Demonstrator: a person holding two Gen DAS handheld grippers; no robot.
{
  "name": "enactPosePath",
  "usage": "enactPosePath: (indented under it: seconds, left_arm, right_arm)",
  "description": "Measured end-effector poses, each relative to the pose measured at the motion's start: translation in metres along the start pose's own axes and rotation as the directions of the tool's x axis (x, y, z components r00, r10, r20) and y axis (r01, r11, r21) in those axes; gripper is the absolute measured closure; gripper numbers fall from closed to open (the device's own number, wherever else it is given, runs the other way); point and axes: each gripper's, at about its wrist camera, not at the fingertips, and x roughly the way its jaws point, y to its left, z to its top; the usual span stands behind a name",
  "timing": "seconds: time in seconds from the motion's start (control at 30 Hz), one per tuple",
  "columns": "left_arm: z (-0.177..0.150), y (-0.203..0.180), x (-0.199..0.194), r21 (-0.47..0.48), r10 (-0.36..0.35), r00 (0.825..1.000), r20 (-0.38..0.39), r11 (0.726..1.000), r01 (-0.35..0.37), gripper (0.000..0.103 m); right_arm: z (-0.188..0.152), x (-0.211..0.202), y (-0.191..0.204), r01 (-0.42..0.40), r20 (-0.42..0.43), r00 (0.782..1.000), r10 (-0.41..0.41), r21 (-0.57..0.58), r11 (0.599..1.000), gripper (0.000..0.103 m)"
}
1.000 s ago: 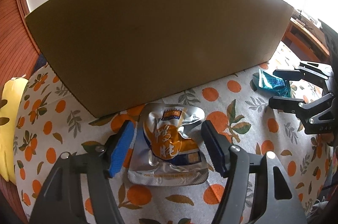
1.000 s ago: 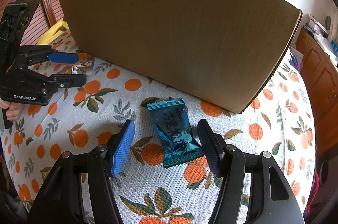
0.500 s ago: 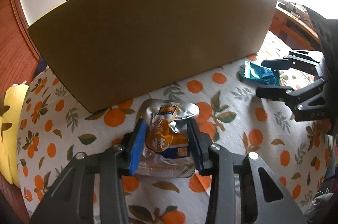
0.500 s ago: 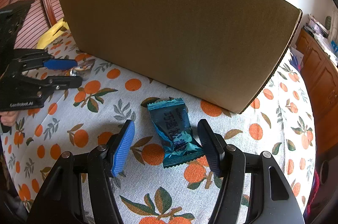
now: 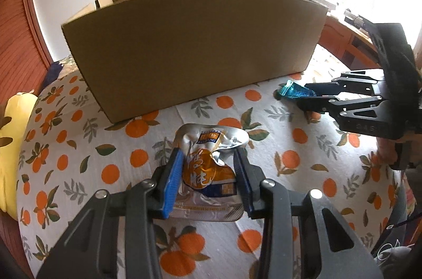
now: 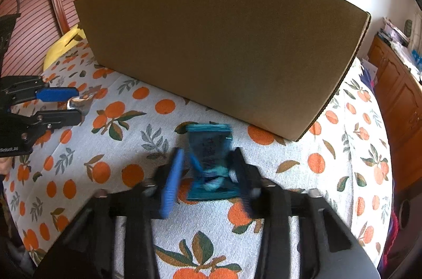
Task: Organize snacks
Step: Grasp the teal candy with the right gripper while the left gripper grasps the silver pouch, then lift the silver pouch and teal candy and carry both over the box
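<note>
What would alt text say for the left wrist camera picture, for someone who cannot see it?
The left gripper pinches a crumpled silver and orange snack pouch over an orange-print tablecloth. Behind stands a large cardboard box; at right, the right gripper holds a teal snack packet.

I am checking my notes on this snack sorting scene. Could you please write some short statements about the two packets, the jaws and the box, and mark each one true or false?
1. The left gripper has its jaws closed on the silver and orange pouch. True.
2. The right gripper grips a yellow packet. False: its jaws have just been closing on the teal packet.
3. The cardboard box stands behind both packets on the orange-print tablecloth. True.
4. The teal packet already lies inside the box. False: it is in front of the box, between the right jaws.
5. The silver pouch is flat and smooth. False: it is crumpled between the jaws.
</note>
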Motion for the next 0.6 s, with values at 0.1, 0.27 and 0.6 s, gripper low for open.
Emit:
enactPosePath:
  seconds: [0.1,0.27,0.6]
  left_arm:
    - [-0.004,0.002,-0.011,0.000,-0.007,1.000,0.012,1.000,0.007,0.066]
    - [-0.002,0.000,-0.023,0.003,-0.009,0.999,0.036,1.000,0.008,0.065]
    - [0.008,-0.013,-0.046,0.012,-0.001,0.996,0.088,1.000,0.000,0.065]
  right_arm:
    - [-0.002,-0.006,0.001,0.002,-0.002,1.000,-0.002,0.004,1.000,0.082]
    - [-0.003,-0.024,0.005,0.007,0.023,1.000,-0.007,0.000,1.000,0.083]
    - [-0.006,-0.062,0.011,0.015,0.076,0.997,-0.016,0.003,1.000,0.083]
